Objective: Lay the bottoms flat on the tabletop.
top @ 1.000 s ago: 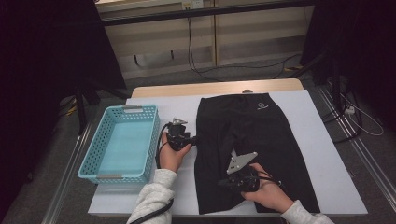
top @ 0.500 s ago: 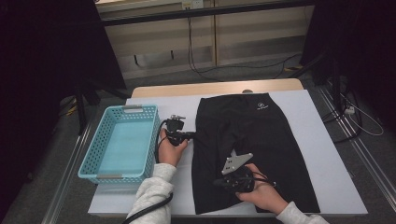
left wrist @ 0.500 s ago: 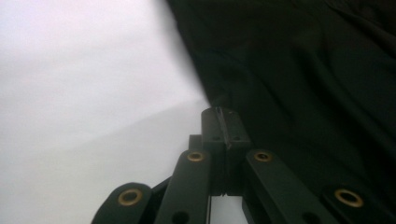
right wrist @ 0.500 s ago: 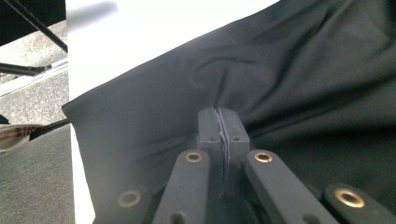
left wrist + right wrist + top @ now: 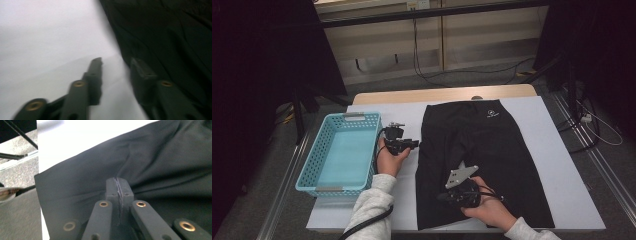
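Blue basket (image 5: pixel 343 150) beside left gripper (image 5: pixel 411 144), apart from black shorts (image 5: pixel 484 150)

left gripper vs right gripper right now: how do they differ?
The left gripper has its jaws apart; the right gripper has its jaws pressed together, though whether cloth is caught between them is unclear. The left sits at the black shorts' left edge, over the white table cover; the right sits over the shorts near their near hem. Both are hand-held, low over the table, with black jaws.
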Demonstrator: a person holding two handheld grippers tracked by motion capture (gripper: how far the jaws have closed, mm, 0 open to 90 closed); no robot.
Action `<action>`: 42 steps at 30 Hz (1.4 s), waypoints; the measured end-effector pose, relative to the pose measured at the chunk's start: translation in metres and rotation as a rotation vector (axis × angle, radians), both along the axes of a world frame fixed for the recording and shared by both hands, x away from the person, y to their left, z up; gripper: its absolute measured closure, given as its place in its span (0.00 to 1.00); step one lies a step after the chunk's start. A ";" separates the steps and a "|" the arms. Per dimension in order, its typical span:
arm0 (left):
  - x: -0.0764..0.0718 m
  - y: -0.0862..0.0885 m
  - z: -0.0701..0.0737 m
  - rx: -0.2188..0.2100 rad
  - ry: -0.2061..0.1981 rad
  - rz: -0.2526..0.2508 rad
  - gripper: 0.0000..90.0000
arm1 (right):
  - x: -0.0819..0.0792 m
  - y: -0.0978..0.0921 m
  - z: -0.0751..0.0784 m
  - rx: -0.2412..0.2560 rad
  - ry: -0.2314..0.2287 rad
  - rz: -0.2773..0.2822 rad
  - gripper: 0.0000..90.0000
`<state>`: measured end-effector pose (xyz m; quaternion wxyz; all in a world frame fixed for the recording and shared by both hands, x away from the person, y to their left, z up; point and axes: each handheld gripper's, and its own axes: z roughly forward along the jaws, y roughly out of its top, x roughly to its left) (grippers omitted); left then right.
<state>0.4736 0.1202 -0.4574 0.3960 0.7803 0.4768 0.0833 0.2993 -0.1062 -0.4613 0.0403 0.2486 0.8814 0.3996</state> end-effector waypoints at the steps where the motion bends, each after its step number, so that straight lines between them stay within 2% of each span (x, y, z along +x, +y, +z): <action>1: 0.001 -0.001 -0.001 -0.001 0.001 -0.003 0.65 | 0.000 -0.003 0.000 -0.003 0.004 -0.001 1.00; 7: 0.005 -0.014 -0.004 -0.028 0.003 -0.011 0.61 | 0.001 -0.015 -0.002 0.012 0.024 -0.015 1.00; 10: 0.006 -0.021 -0.004 -0.028 0.004 -0.015 0.61 | -0.002 -0.015 -0.002 0.010 0.018 -0.017 0.99; 12: 0.006 -0.025 -0.004 -0.007 0.000 -0.022 0.63 | -0.002 -0.015 -0.002 0.007 0.014 -0.018 0.99; 13: 0.006 -0.027 -0.004 -0.001 0.002 -0.025 0.68 | -0.002 -0.015 -0.002 0.008 0.013 -0.018 0.99; 14: 0.006 -0.027 -0.004 0.011 0.013 -0.030 0.77 | -0.003 -0.015 -0.002 0.010 0.012 -0.021 0.99; 15: 0.006 -0.027 -0.004 0.008 0.026 -0.031 0.88 | -0.003 -0.015 -0.002 0.010 0.010 -0.022 0.99; 16: 0.007 -0.027 -0.004 -0.012 0.058 -0.036 0.95 | -0.003 -0.015 -0.002 0.010 0.009 -0.024 0.99; 17: 0.007 -0.027 -0.003 -0.012 0.065 -0.035 0.99 | -0.003 -0.014 -0.002 0.011 0.008 -0.028 0.99; 20: 0.008 -0.024 0.001 0.023 0.042 -0.011 1.00 | -0.003 -0.013 -0.003 0.011 0.000 -0.029 1.00; 28: 0.015 -0.008 0.010 0.007 0.059 0.025 1.00 | -0.001 -0.007 -0.003 0.023 -0.005 -0.030 0.99; 33: 0.018 -0.004 0.013 0.032 0.037 0.042 1.00 | 0.001 -0.004 -0.003 0.038 -0.005 -0.039 1.00; 36: 0.020 -0.001 0.017 0.030 0.029 0.058 1.00 | 0.002 0.001 -0.002 0.056 -0.022 -0.052 1.00; 39: 0.022 0.003 0.022 0.035 0.017 0.070 1.00 | 0.002 0.008 -0.002 0.077 -0.020 -0.065 0.99; 42: 0.023 0.007 0.022 0.076 0.004 0.080 1.00 | 0.002 0.017 -0.003 0.078 -0.021 -0.057 0.99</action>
